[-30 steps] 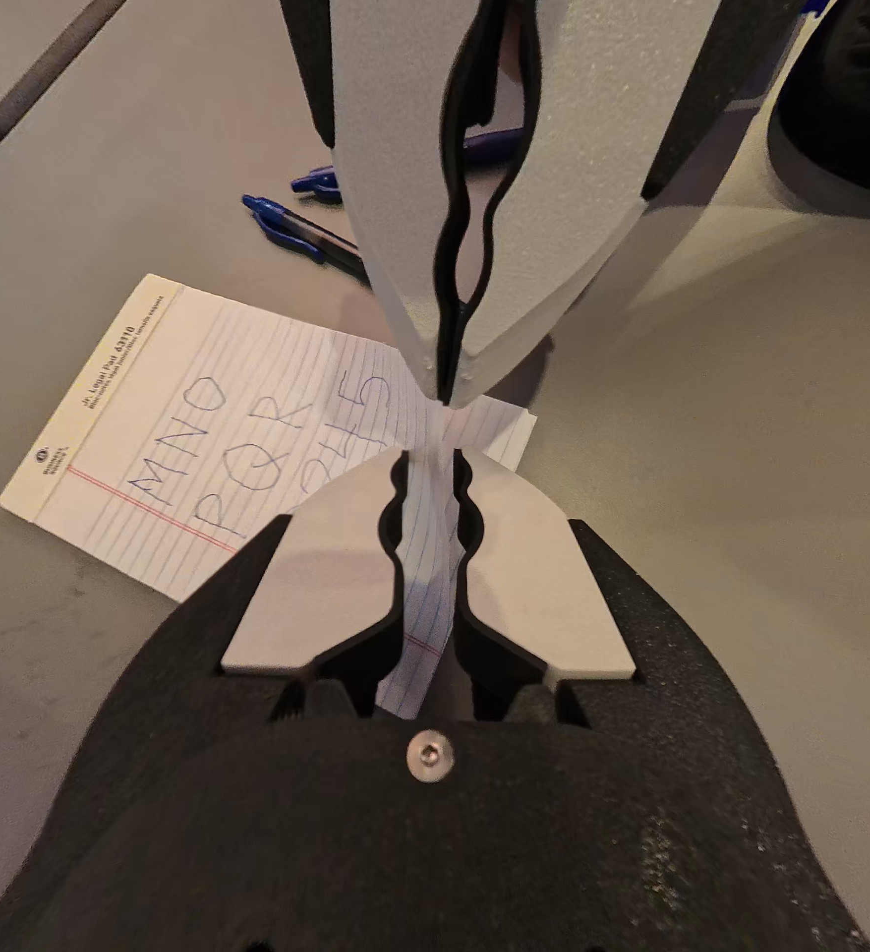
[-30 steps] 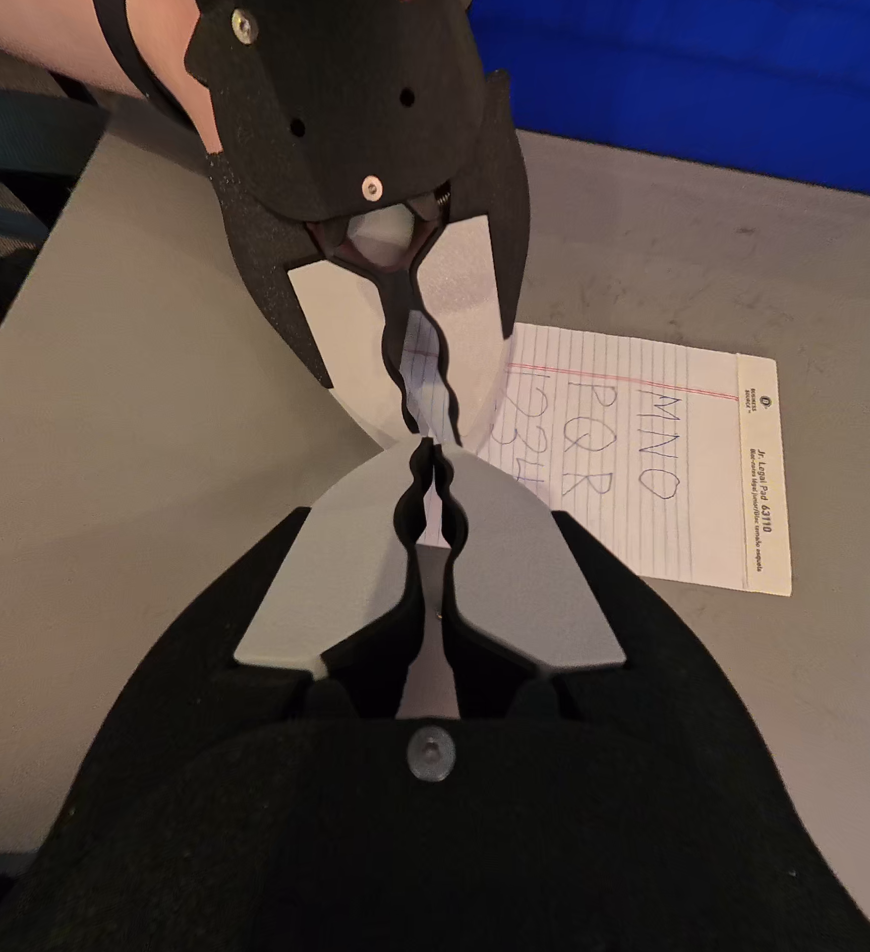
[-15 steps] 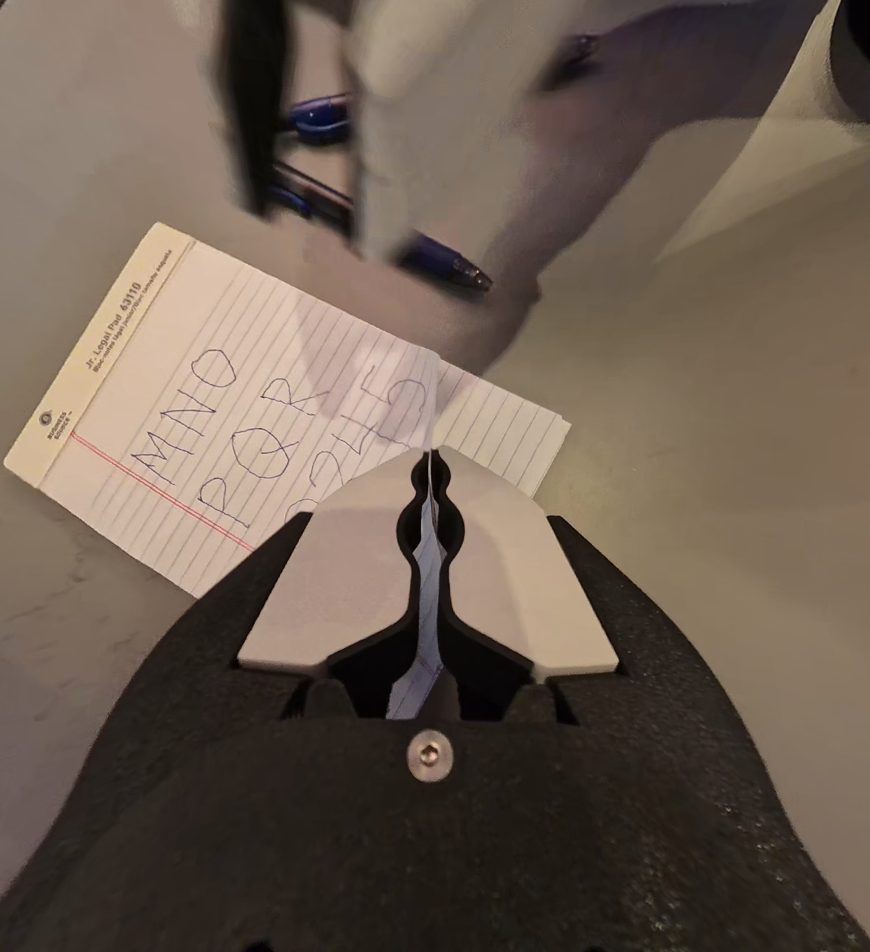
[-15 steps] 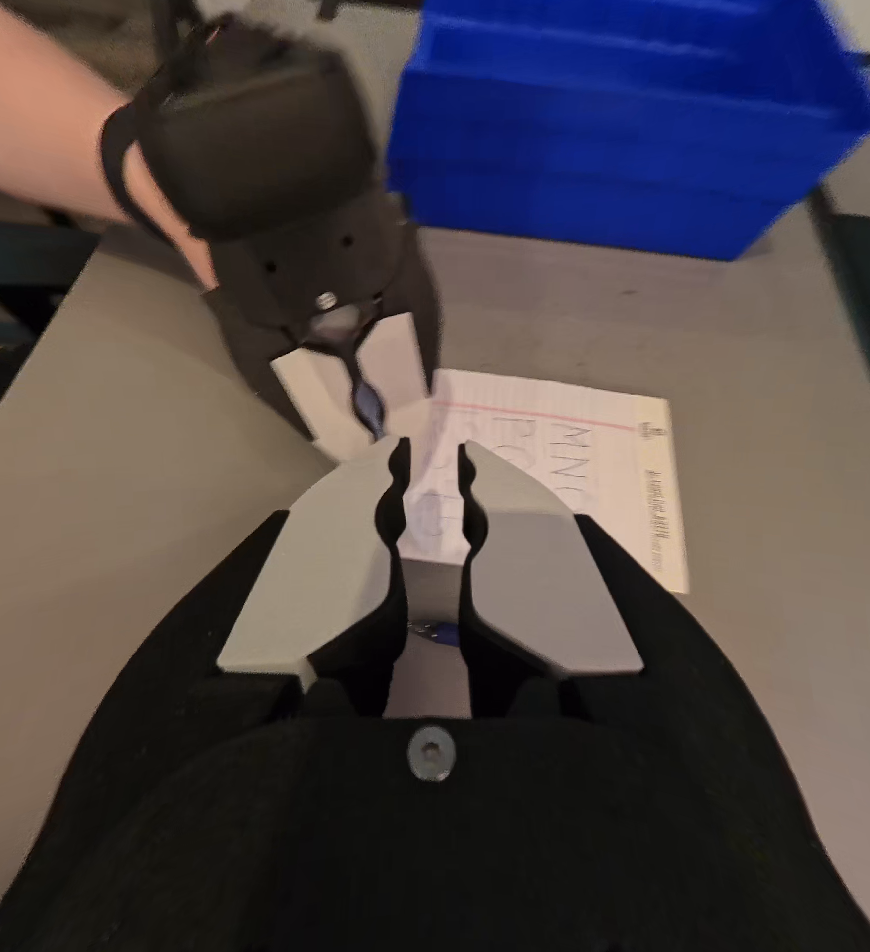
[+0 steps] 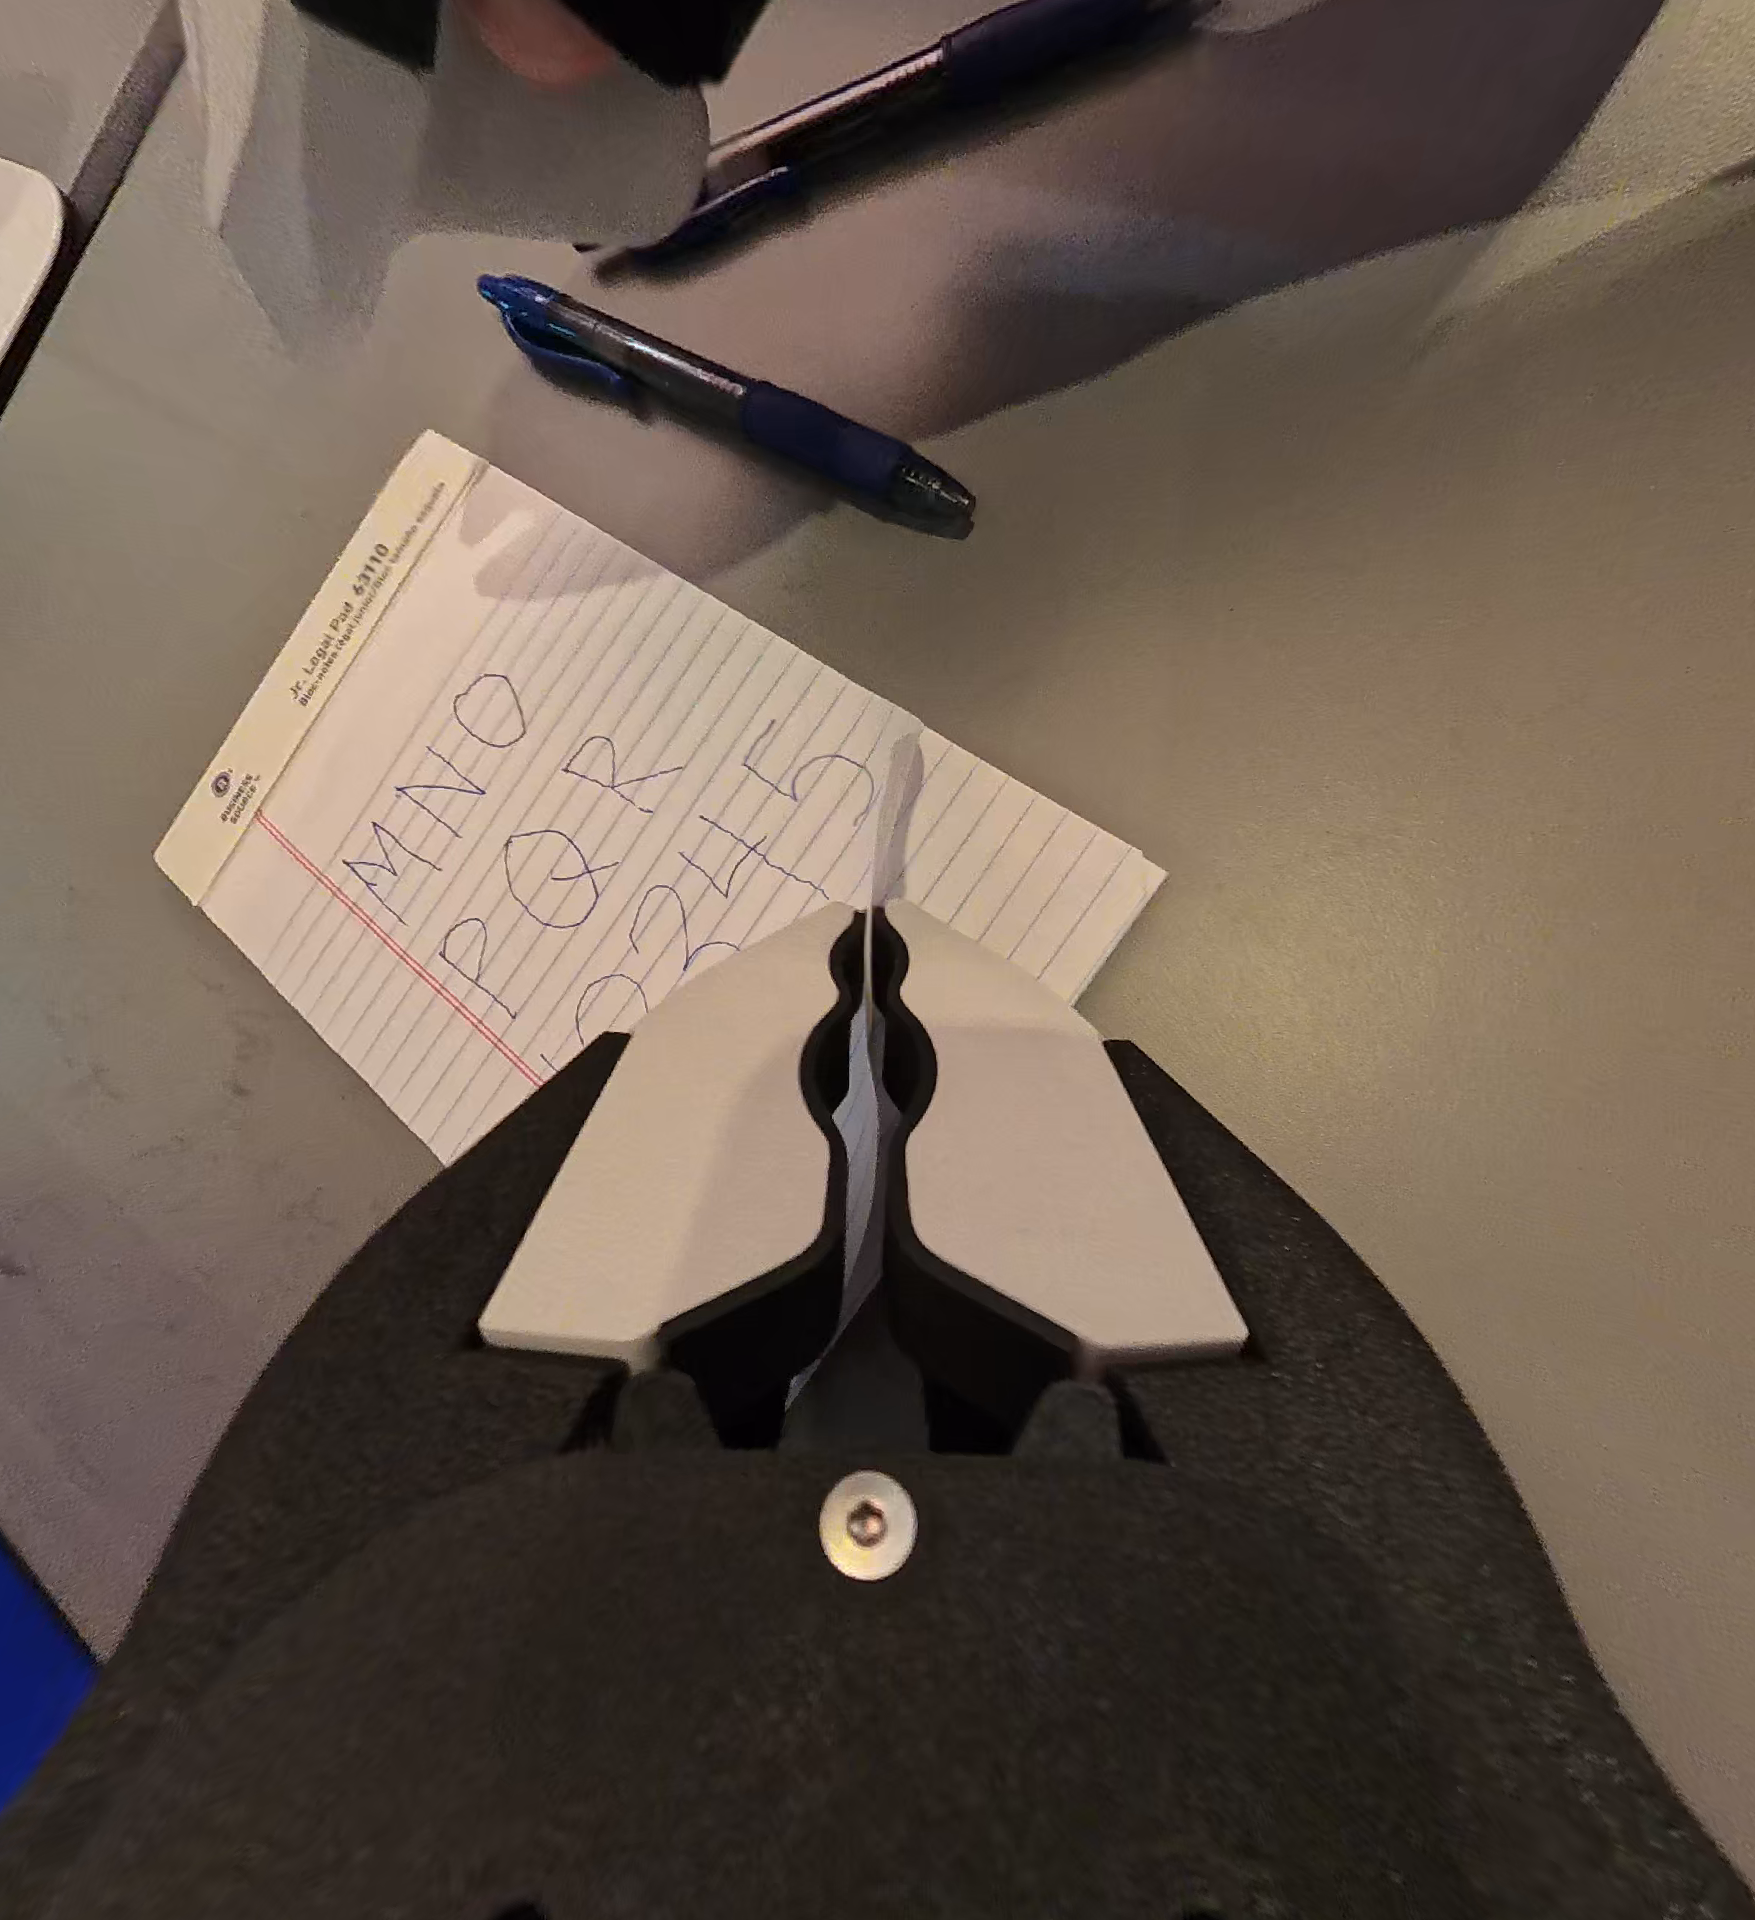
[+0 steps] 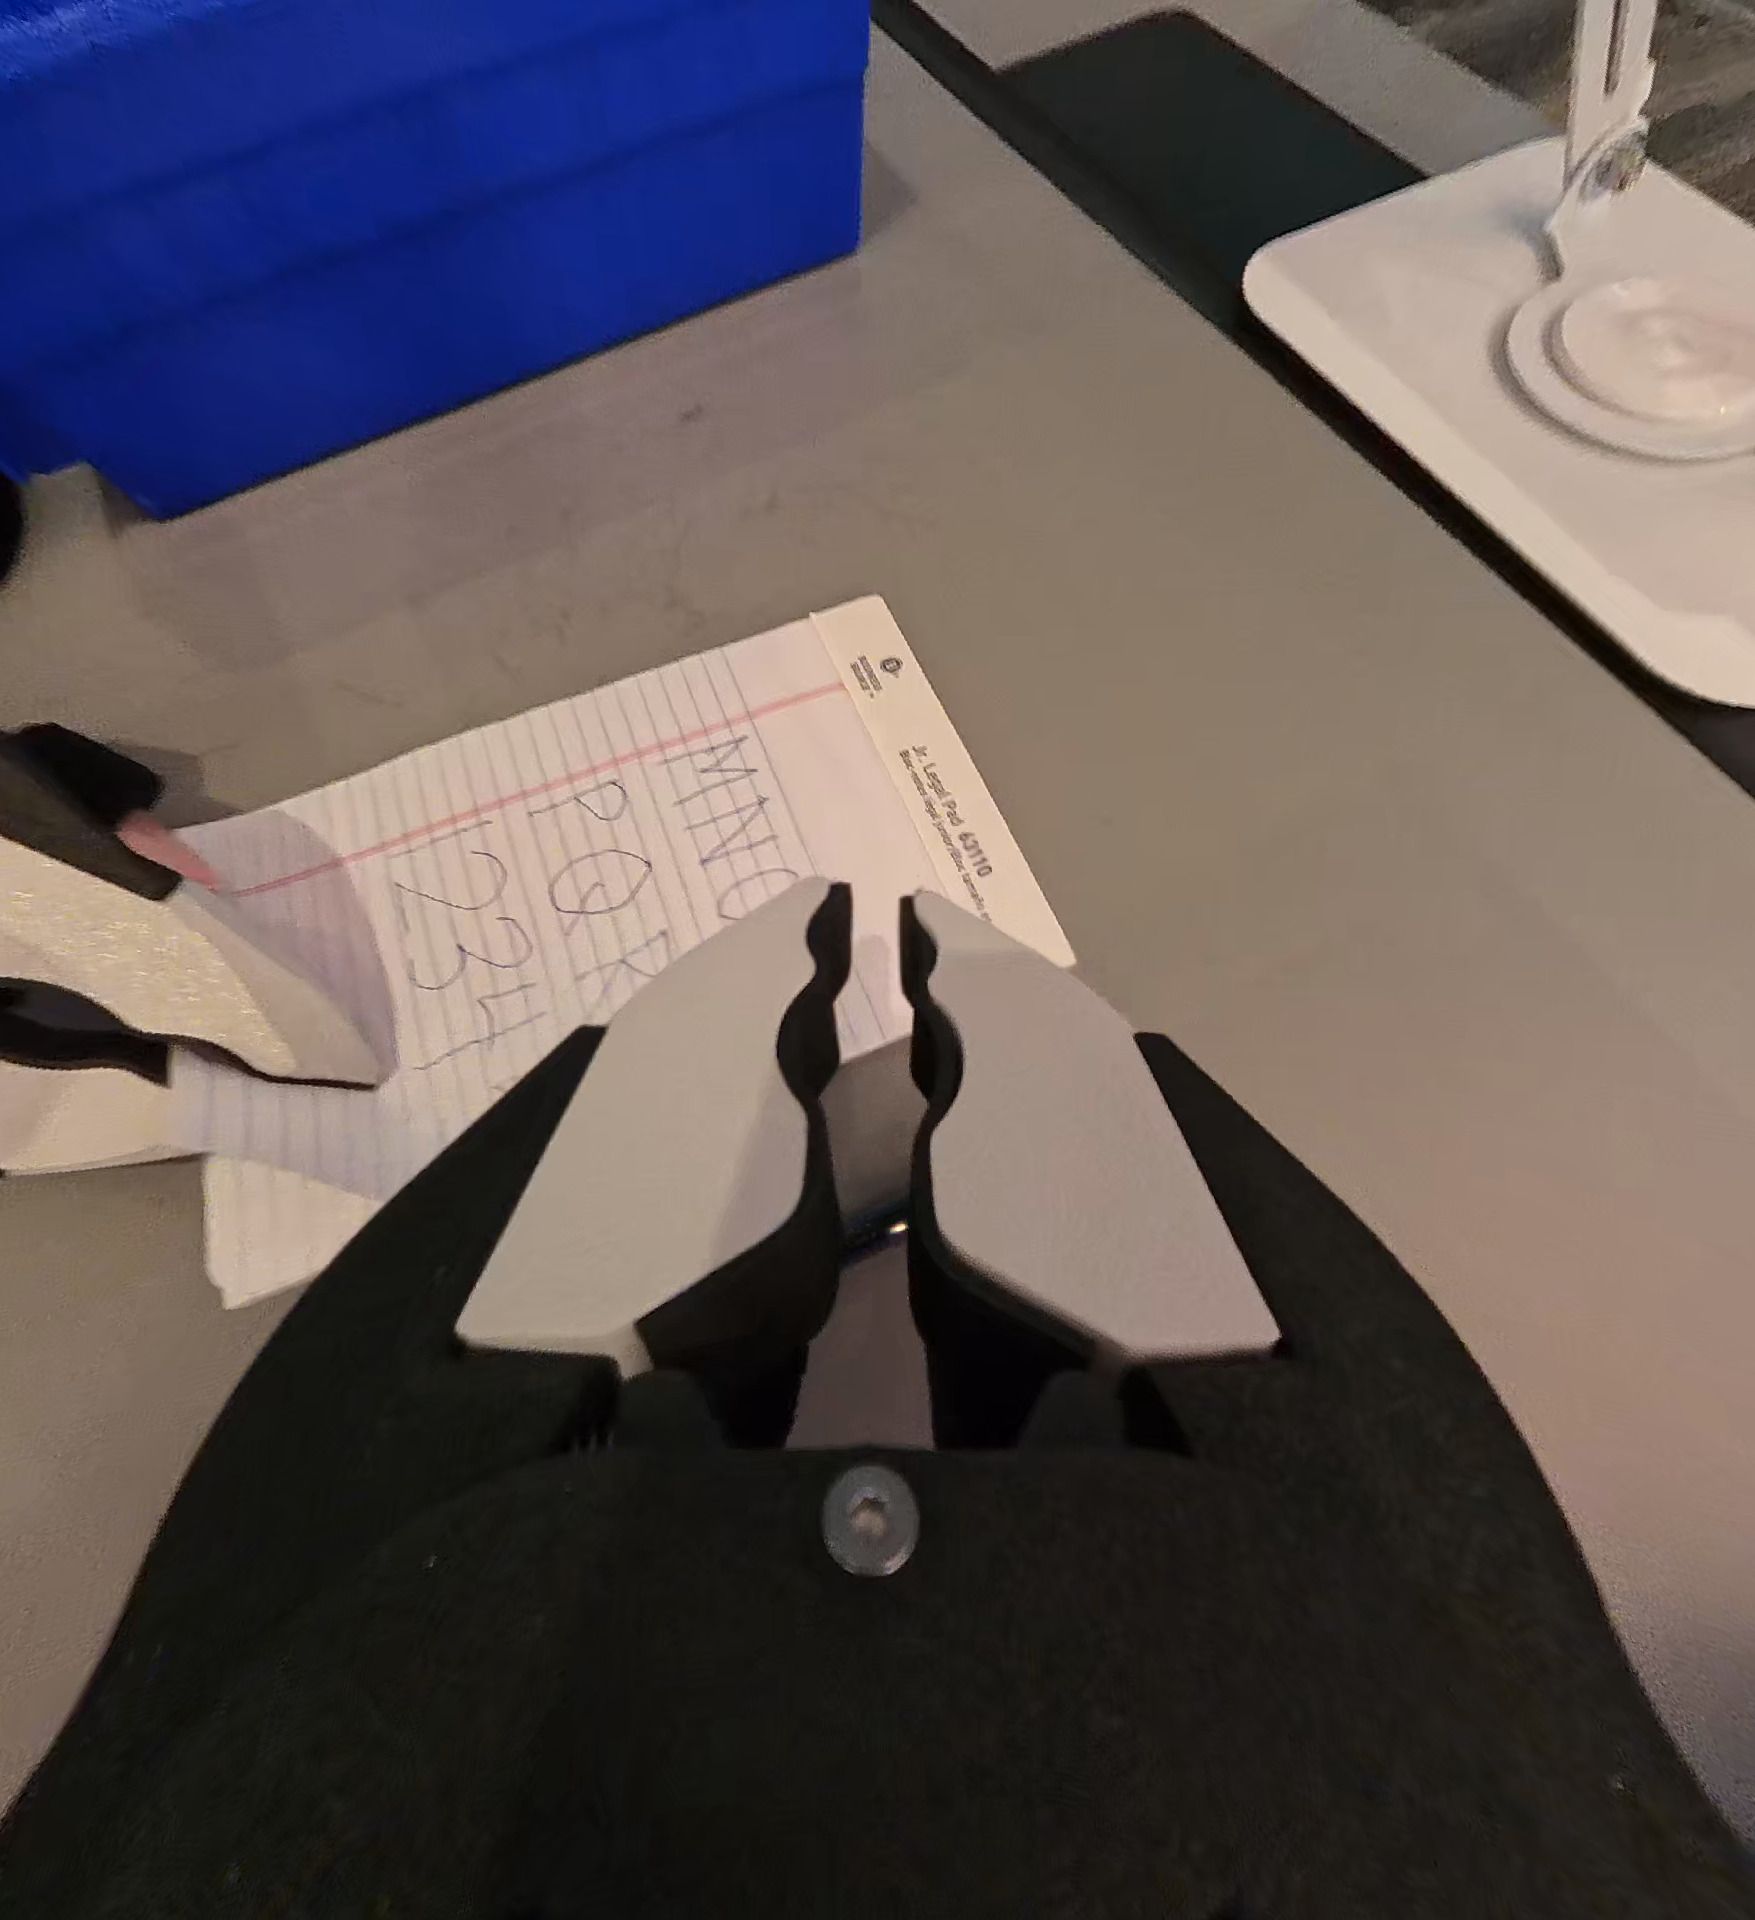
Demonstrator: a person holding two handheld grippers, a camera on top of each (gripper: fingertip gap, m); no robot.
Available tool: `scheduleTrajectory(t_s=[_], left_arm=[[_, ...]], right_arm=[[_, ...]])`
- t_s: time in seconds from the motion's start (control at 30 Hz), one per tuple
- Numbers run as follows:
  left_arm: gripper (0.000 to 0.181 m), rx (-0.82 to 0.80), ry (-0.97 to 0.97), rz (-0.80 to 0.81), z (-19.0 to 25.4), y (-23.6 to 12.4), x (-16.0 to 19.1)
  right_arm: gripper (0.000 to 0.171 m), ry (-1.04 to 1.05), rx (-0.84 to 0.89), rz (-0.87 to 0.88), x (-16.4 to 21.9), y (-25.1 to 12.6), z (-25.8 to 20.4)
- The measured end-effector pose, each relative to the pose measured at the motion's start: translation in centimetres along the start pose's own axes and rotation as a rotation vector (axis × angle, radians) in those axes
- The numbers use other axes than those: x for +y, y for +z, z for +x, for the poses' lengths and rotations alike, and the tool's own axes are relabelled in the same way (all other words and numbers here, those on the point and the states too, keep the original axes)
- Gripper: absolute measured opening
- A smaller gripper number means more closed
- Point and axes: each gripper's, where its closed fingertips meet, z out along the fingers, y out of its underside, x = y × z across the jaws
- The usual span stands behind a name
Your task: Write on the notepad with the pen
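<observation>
A white lined notepad (image 5: 561,810) with blue handwriting lies on the grey table; it also shows in the right wrist view (image 6: 644,831). My left gripper (image 5: 871,914) is shut on the lower corner of the pad's top sheet (image 5: 899,800) and holds it curled up off the pad. The right wrist view shows the left gripper (image 6: 333,1049) at the left with that sheet (image 6: 301,925). My right gripper (image 6: 873,896) is open and empty above the pad's near edge. A blue pen (image 5: 727,400) lies just beyond the pad, and a second pen (image 5: 904,94) lies farther off.
A blue bin (image 6: 385,208) stands on the table beyond the pad. A white lamp base (image 6: 1579,395) sits at the right on a neighbouring surface. The right gripper shows as a blur at the top of the left wrist view (image 5: 592,156), over the pens. My right fingertips sit around 12 cm from my left ones. From the right gripper's tips to the blue pen (image 5: 727,400) is close to 7 cm.
My right gripper has let go of the sheet, opened and drawn back from the left gripper. My left gripper keeps its hold on the sheet's corner.
</observation>
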Motion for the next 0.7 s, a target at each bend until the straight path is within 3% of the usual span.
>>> scheduleTrajectory(t_s=[0.07, 0.23, 0.43, 0.7], left_arm=[[0.0, 0.002, -0.013, 0.005, 0.0, 0.0, 0.0], [0.0, 0.027, -0.067, 0.016, 0.0, 0.0, -0.1], [0.0, 0.057, -0.096, 0.011, 0.1, 0.1, -0.1], [0.0, 0.07, -0.109, 0.012, 0.0, 0.1, -0.2]], right_arm=[[0.0, -0.015, 0.037, -0.02, 0.4, 0.5, 0.6], [0.0, 0.027, 0.044, -0.068, 0.3, 2.3, 2.4], [0.0, 0.158, -0.099, -0.168, 1.3, 4.4, 2.8], [0.0, 0.099, -0.163, -0.234, 1.1, 4.5, 2.6]])
